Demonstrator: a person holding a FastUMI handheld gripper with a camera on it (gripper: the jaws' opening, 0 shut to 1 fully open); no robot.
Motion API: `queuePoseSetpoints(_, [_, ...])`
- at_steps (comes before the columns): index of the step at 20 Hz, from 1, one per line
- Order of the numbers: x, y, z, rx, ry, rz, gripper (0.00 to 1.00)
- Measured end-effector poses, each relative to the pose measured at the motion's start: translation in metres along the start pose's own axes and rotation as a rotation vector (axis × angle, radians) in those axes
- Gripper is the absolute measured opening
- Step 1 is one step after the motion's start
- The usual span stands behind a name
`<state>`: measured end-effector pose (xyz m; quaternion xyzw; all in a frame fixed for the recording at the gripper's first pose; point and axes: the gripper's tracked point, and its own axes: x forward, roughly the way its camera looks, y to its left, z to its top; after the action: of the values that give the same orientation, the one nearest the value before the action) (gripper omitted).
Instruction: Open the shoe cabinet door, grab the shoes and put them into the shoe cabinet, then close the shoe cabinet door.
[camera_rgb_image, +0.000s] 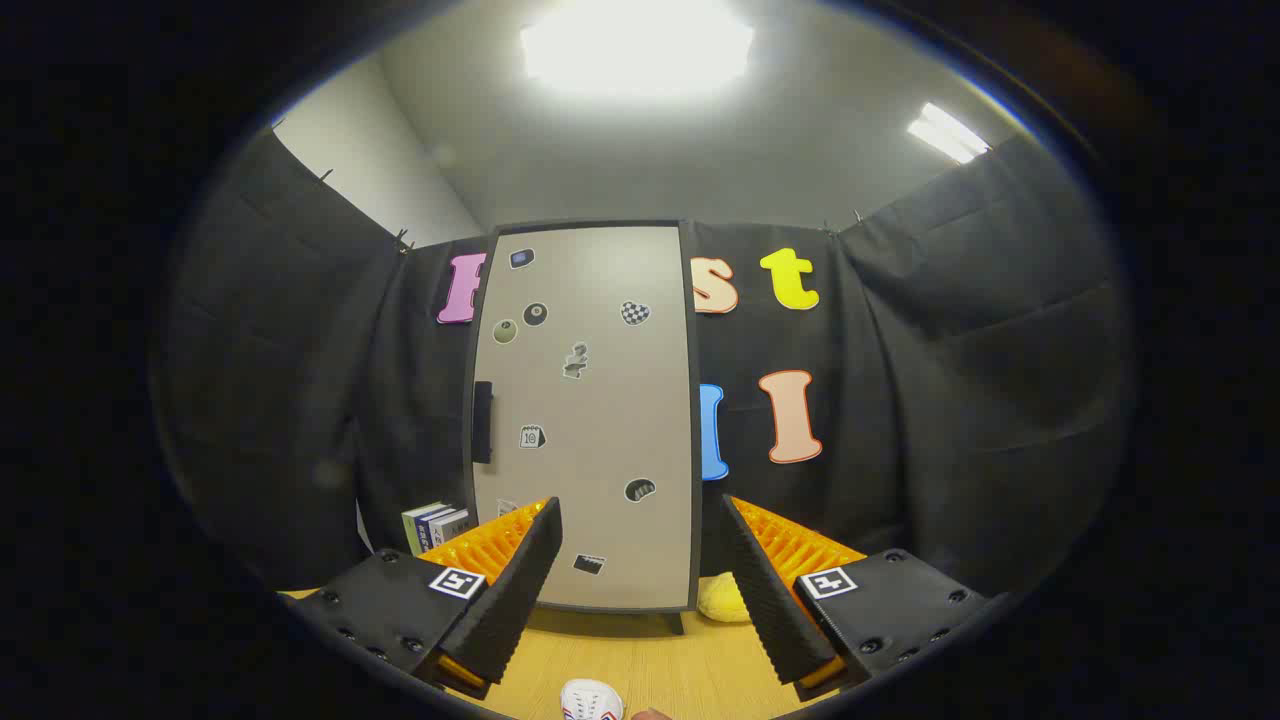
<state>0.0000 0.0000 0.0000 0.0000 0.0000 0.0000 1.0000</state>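
Note:
The shoe cabinet (590, 420) stands upright on the wooden table beyond my fingers, its pale door shut and dotted with several small stickers. A dark handle (482, 421) runs down the door's left edge. My gripper (640, 525) is open, fingers spread wide with nothing between them, pointing at the lower part of the door from a short distance. The toe of a white shoe (591, 700) lies on the table just below and between the fingers, close to me.
A yellow soft object (722, 598) lies on the table at the cabinet's right foot. A few books (433, 524) stand left of the cabinet, behind my left finger. The wooden table (660, 660) stretches between me and the cabinet.

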Motion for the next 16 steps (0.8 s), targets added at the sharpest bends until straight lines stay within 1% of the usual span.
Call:
queuePoseSetpoints(9, [-0.009, 0.016, 0.006, -0.016, -0.011, 0.015, 0.98])
queuePoseSetpoints(16, [0.009, 0.037, 0.017, 0.007, -0.017, 0.046, 0.98])
